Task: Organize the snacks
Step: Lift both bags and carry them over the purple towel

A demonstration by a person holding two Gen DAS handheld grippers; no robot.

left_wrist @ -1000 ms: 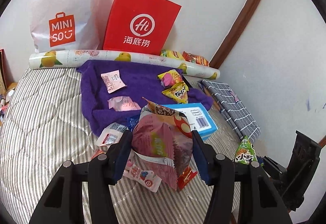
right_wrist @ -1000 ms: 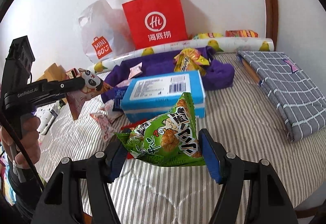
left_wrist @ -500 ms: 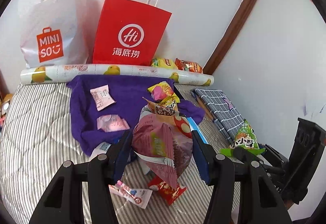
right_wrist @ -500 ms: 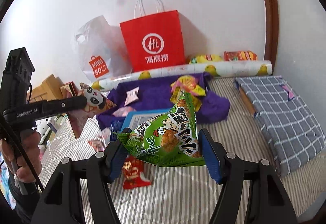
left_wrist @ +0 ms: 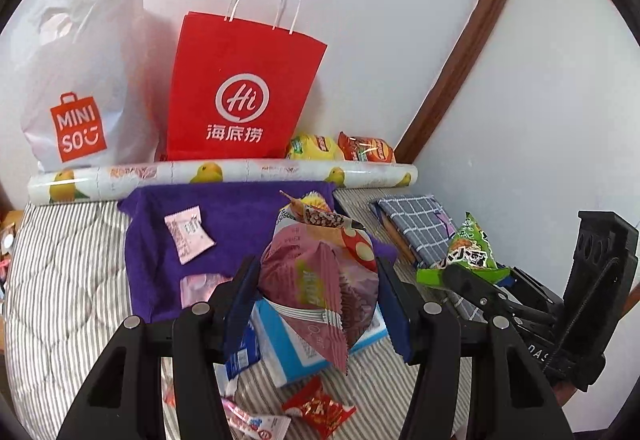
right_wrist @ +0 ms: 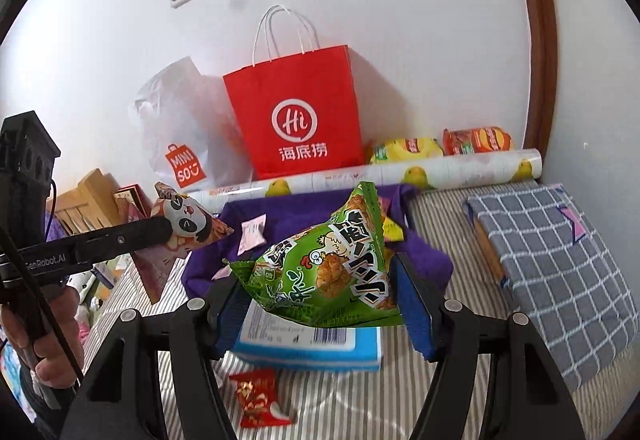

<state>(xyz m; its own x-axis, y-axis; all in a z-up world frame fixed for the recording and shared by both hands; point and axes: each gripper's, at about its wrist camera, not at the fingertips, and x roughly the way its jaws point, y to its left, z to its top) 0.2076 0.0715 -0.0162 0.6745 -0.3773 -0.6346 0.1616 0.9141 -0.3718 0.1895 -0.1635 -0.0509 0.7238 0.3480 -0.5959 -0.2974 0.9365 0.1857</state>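
Over the bed (left_wrist: 60, 280) we carry two packets — left hand-held gripper (left_wrist: 318, 304) clamps the pink bag (left_wrist: 320, 272), right hand-held gripper (right_wrist: 320, 304) the green bag (right_wrist: 328, 268); next, probably, into the red bag (right_wrist: 296, 112).

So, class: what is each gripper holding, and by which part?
Left gripper: pink snack bag, by its sides. Right gripper: green snack bag, by its lower side edges.

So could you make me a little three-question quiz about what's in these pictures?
1. True or false: the left gripper holds the pink snack bag.
2. What colour is the snack bag in the right gripper?
3. The red paper bag stands: A) on the checked cloth, B) against the wall behind the patterned roll, C) on the blue box.

Key: 1 true; 2 green; 3 B.
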